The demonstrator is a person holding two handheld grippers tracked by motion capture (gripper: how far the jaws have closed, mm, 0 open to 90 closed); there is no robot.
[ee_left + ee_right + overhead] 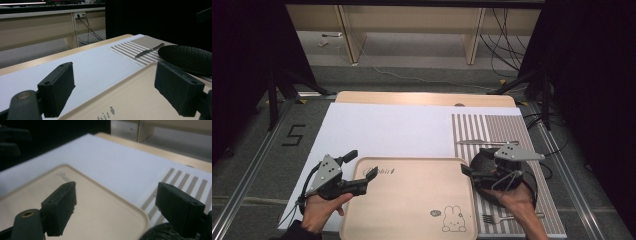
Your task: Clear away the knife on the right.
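Nearest the person, a fork [498, 218] lies on the striped placemat [492, 127], just right of the beige tray [407, 200] with the bunny print. The left gripper [358, 170] sits at the tray's top-left corner, fingers [57, 87] spread wide with the rim running between them, nothing gripped. The right gripper [472, 167] hovers over the black plate [187, 58] at the tray's top-right corner, fingers [60, 207] also wide open and empty, the rim between them too. Looks to me like both are lining up to grab the tray.

Beyond that, a knife [484, 142] lies on the placemat just past the plate, then white sheet [387, 127] and bare bench [422, 97].

What could go wrong: the plate edge sits right beside the tray corner, so the right fingers might pinch the plate or nudge it into the knife. If the grips land uneven, the tray would tilt.
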